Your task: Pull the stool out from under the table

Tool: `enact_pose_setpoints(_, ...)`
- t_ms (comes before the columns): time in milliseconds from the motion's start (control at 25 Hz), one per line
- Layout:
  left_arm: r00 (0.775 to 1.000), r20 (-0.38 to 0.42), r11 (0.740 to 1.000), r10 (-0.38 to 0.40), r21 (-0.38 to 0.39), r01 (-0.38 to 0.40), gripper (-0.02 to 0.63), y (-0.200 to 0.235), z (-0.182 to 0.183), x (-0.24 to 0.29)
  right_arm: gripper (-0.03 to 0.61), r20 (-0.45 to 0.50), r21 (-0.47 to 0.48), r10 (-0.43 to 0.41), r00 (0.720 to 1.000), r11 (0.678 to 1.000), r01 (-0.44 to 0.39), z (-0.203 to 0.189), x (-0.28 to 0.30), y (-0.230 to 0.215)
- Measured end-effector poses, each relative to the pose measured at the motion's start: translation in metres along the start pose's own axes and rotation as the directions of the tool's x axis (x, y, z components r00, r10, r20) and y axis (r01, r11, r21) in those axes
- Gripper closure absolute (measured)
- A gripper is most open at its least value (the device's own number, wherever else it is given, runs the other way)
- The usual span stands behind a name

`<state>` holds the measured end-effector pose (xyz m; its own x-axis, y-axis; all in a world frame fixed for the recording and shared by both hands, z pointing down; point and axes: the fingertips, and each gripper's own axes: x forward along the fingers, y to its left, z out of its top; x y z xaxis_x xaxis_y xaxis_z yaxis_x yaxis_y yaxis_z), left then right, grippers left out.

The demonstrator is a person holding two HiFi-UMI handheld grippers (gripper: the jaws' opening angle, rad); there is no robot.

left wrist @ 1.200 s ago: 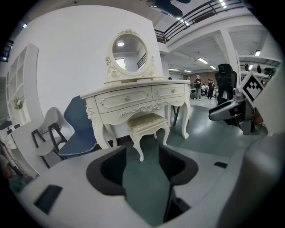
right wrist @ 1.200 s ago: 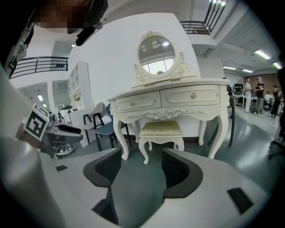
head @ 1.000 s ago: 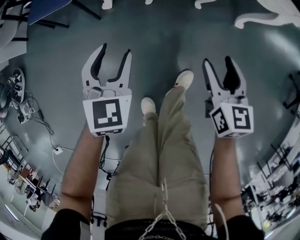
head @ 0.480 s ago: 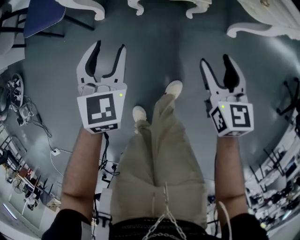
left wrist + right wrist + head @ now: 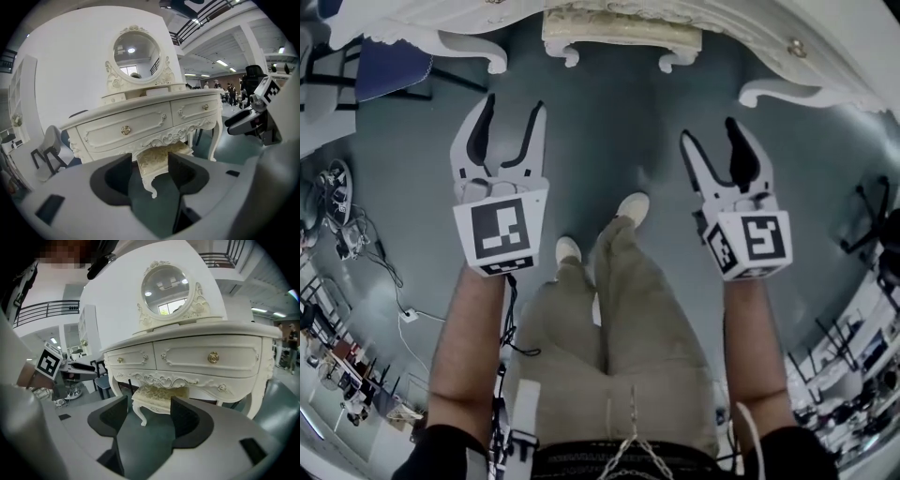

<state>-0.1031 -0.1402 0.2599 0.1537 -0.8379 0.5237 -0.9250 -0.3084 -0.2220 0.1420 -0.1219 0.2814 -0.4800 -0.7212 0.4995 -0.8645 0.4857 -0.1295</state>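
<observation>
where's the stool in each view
Head view: stool at top centre, tucked under the dressing table.
Left gripper view: stool just below centre, under the table.
Right gripper view: stool just below centre, under the table.
Shared landmark: the dressing table above it.

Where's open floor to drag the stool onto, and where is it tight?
Bare floor runs from the stool to the shoes, between left gripper and right gripper. Tight under the table, around the stool; cables crowd the left edge.
</observation>
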Motion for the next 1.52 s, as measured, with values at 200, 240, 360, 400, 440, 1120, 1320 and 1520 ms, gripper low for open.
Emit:
enact_pose_setpoints(200,1.000,0.003,0.999,0.002,-0.039,-0.002,0.388,-0.016,0.006,0.013,0.316,-0.006,-0.034,0.037,0.999,0.999,-0.037,0.008,0.007,-0.008)
enact_pose_setpoints(240,1.000,-0.006,0.999,-0.004,-0.044,0.004,0.387,-0.019,0.004,0.016,0.316,-0.010,-0.031,0.039,0.999,0.999,-0.039,0.007,0.009,-0.010)
enact_pose_setpoints(360,1.000,-0.025,0.999,-0.014,-0.044,0.013,0.383,-0.020,-0.006,0.028,0.316,-0.025,-0.015,0.030,0.999,0.999,-0.031,-0.002,0.019,-0.018)
enact_pose_setpoints(400,0.999,-0.032,0.999,-0.016,-0.041,0.015,0.383,-0.019,-0.010,0.031,0.316,-0.031,-0.011,0.028,0.999,1.000,-0.028,-0.004,0.022,-0.019)
enact_pose_setpoints(440,0.999,-0.039,0.999,-0.019,-0.038,0.017,0.383,-0.019,-0.014,0.034,0.316,-0.038,-0.008,0.028,0.999,1.000,-0.029,-0.007,0.025,-0.020)
enact_pose_setpoints(1120,0.975,-0.153,0.987,-0.162,-0.020,0.161,0.380,-0.019,-0.058,0.131,0.314,-0.139,0.035,0.002,0.990,0.999,0.003,-0.045,0.120,-0.047)
enact_pose_setpoints(1320,0.968,-0.192,0.986,-0.164,-0.002,0.166,0.379,-0.016,-0.083,0.166,0.311,-0.160,0.006,-0.032,0.987,0.999,0.033,-0.055,0.152,-0.066)
enact_pose_setpoints(1520,0.958,-0.240,0.986,-0.157,0.017,0.166,0.374,-0.009,-0.112,0.207,0.302,-0.197,-0.061,-0.059,0.979,0.997,0.048,-0.075,0.190,-0.090)
